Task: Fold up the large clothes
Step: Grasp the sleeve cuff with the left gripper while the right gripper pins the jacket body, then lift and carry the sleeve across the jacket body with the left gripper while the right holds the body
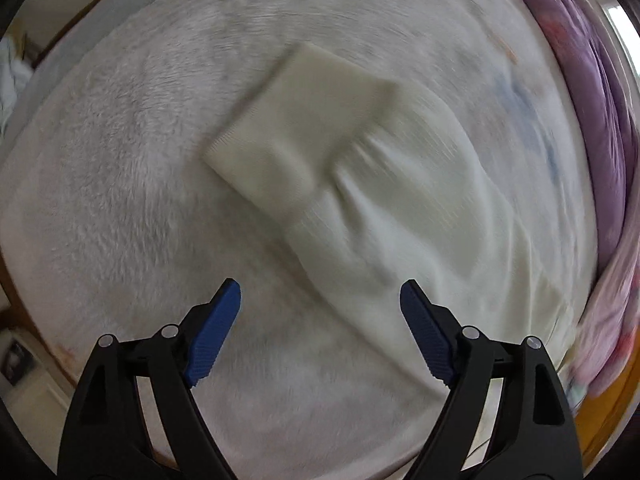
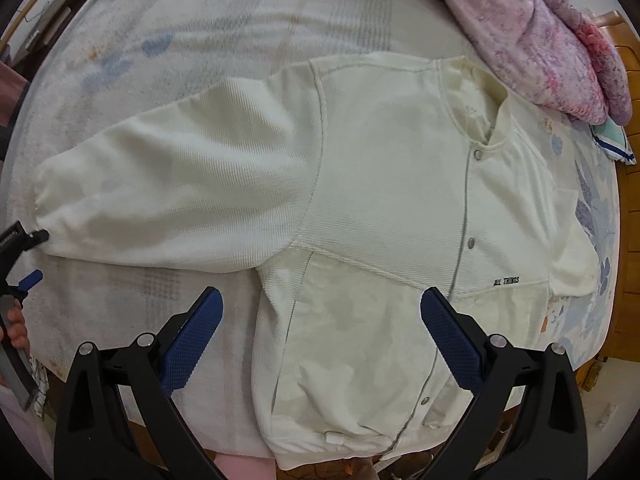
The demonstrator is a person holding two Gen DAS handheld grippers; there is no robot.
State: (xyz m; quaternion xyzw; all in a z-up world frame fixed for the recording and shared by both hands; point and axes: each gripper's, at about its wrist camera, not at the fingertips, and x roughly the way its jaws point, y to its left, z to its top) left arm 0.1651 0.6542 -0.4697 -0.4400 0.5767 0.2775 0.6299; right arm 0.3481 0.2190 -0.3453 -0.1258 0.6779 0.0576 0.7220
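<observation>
A cream snap-front jacket (image 2: 384, 184) lies flat, front up, on a white fleece blanket (image 2: 120, 304). Its left sleeve (image 2: 172, 196) stretches out to the left; the ribbed cuff (image 1: 296, 132) shows in the blurred left wrist view. My left gripper (image 1: 320, 300) is open and empty, hovering just short of the sleeve (image 1: 400, 216); it also shows at the left edge of the right wrist view (image 2: 30, 256), beside the sleeve end. My right gripper (image 2: 320, 308) is open and empty above the jacket's lower front panel.
A pink-purple quilt (image 2: 532, 36) is bunched at the far right of the bed. A floral sheet (image 2: 592, 208) lies under the jacket's right side. A wooden bed frame (image 2: 630, 184) runs along the right.
</observation>
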